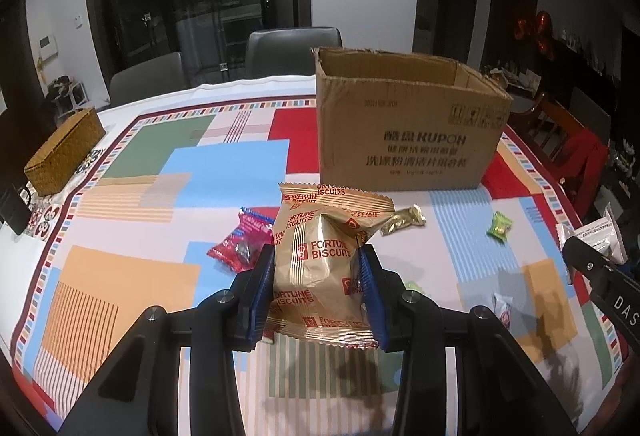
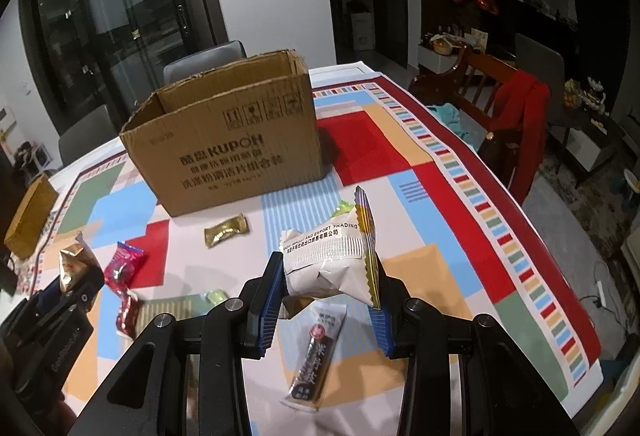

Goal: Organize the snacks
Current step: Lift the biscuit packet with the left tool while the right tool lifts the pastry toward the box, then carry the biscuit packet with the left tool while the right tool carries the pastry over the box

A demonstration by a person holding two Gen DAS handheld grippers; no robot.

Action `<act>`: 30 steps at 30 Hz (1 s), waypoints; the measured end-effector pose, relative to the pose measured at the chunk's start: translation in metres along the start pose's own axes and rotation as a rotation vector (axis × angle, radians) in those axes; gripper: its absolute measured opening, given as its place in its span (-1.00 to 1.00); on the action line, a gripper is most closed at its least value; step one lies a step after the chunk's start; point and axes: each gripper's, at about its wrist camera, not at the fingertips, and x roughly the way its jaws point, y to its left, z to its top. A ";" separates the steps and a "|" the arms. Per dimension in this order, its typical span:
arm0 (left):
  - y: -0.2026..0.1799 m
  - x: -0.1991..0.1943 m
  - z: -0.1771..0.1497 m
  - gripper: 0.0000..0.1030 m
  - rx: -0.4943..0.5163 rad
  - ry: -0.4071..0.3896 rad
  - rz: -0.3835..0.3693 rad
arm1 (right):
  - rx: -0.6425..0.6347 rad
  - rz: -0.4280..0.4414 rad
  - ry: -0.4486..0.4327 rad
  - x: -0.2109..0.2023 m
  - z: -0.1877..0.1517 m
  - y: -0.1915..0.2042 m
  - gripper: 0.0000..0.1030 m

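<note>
**Packets up, box next**

Biscuits (image 1: 320, 268) sit pinched in your left gripper (image 1: 318, 288), the blue pads pressing the gold packet's two sides, and it hangs clear of the cloth (image 1: 120, 276). The grip is low on the bag, so the top flops; keep the wrist steady and don't squeeze harder, or you may crush what's inside. The box (image 1: 408, 124) stands on the far side of the table, slightly right of this hand, open at the top. Lift above its near wall before you go forward, then let go only once the bag is over the opening.

Your right gripper (image 2: 326, 276) is clamped on a white packet (image 2: 332, 260), also off the table. From this hand the box (image 2: 224, 140) is far and to the left. Both hands head for one opening, so send one in first. Loose sweets and a dark bar (image 2: 316, 356) wait on the near cloth.
</note>
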 end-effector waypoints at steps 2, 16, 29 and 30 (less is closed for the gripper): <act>0.000 -0.001 0.004 -0.21 -0.002 -0.005 0.000 | -0.007 0.004 -0.003 0.000 0.005 0.002 -0.22; -0.010 -0.002 0.032 -0.21 0.014 -0.027 -0.004 | -0.078 0.032 -0.061 -0.002 0.039 0.010 -0.22; -0.022 0.004 0.068 -0.21 0.043 -0.052 -0.021 | -0.162 0.058 -0.101 0.003 0.078 0.021 -0.22; -0.023 0.004 0.071 -0.21 0.044 -0.052 -0.024 | -0.165 0.059 -0.106 0.003 0.080 0.021 -0.22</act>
